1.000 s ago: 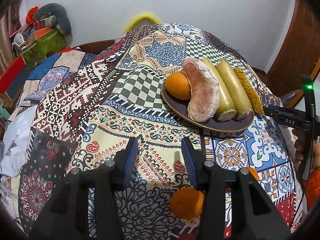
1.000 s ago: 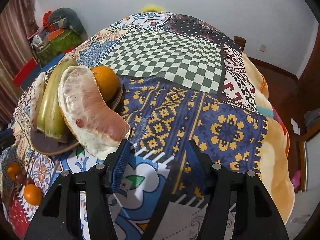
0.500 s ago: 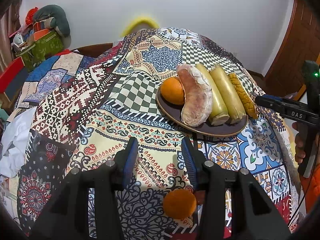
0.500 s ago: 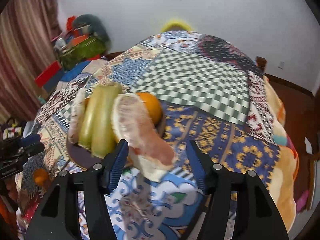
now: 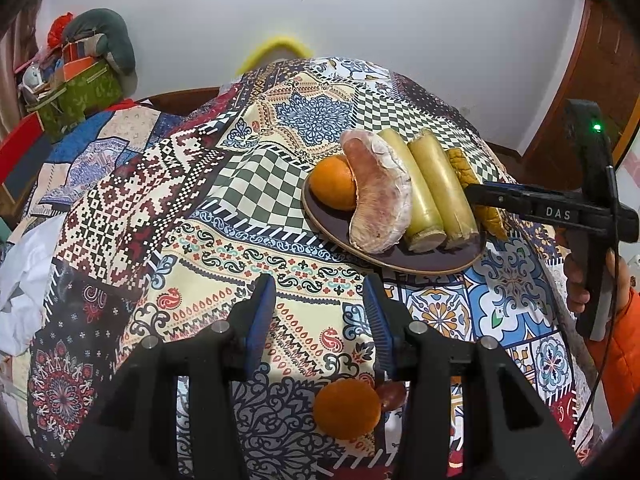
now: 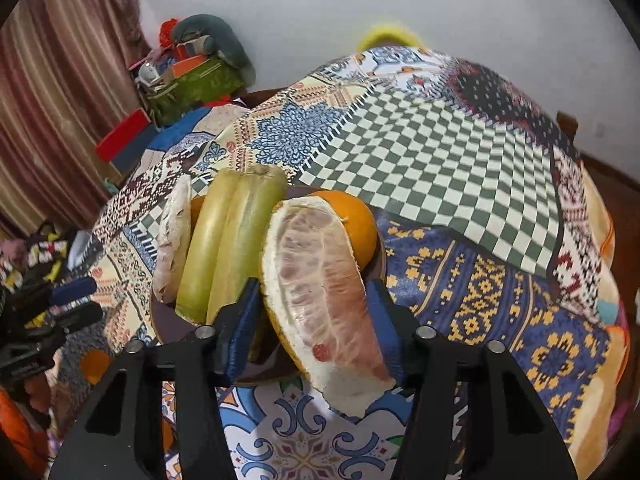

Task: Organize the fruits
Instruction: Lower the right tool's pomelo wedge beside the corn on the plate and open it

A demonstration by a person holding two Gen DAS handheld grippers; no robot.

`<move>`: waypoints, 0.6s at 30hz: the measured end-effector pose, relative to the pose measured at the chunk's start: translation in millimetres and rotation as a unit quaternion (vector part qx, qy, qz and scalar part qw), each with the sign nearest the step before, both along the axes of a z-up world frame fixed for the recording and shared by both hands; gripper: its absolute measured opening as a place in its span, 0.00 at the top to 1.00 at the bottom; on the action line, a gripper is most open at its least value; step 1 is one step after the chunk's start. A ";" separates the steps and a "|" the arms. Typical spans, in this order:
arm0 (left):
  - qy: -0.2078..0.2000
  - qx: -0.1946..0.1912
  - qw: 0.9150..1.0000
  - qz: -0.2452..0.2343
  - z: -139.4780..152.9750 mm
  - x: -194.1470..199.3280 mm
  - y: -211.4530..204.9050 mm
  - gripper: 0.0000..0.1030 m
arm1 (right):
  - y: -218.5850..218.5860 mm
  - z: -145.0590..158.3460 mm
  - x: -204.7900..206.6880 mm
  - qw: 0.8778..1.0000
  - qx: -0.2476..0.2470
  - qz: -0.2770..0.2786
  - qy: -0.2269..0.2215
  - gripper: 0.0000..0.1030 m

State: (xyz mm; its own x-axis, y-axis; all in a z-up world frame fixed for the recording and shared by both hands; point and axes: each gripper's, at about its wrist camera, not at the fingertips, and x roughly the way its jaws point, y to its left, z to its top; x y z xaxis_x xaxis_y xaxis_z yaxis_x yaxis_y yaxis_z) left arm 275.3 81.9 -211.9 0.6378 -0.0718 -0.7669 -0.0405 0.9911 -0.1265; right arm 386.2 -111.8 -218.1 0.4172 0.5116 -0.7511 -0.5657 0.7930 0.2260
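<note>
A dark plate (image 5: 332, 226) on the patchwork cloth holds an orange (image 5: 334, 183), a peeled pomelo wedge (image 5: 378, 196), two green cane pieces (image 5: 434, 184) and another pomelo wedge (image 5: 466, 168). My left gripper (image 5: 320, 308) is open and empty, in front of the plate, above a loose orange (image 5: 346, 408). My right gripper (image 6: 316, 312) is open with its fingers on either side of a large pomelo wedge (image 6: 320, 288) at the plate's edge (image 6: 168, 332). The right gripper also shows in the left wrist view (image 5: 476, 194), at the plate's right side.
A small dark red fruit (image 5: 394, 394) lies beside the loose orange. Another orange (image 6: 94, 364) shows at lower left in the right wrist view. Boxes and bags (image 5: 76, 84) are stacked at the far left. A white wall stands behind the table.
My right gripper has moved in toward the plate, so that the pomelo wedge now sits between its fingers. My left gripper has pulled back and risen a little.
</note>
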 end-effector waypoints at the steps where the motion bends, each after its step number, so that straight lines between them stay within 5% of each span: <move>1: 0.000 -0.001 1.000 0.000 -0.2 0.0 -0.4 0.56 | 1.1 1.6 -1.6 1.000 -0.005 -0.001 -0.004 0.56; 6: -0.005 -0.002 1.000 -0.003 3.3 -2.2 -2.4 0.56 | 5.9 18.3 -6.9 1.000 -0.006 -0.004 -0.026 0.74; 18: -0.008 -0.001 1.000 -0.013 17.8 -32.9 -6.4 0.56 | 26.4 26.2 -67.0 0.999 -0.024 0.030 -0.029 0.61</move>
State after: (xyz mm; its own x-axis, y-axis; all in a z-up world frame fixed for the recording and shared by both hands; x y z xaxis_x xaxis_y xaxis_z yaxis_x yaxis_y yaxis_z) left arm 242.4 75.5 -194.0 0.6475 -0.0901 -0.7567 -0.0131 0.9915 -0.1292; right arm 319.2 -85.5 -192.0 0.4310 0.5009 -0.7506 -0.6233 0.7667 0.1537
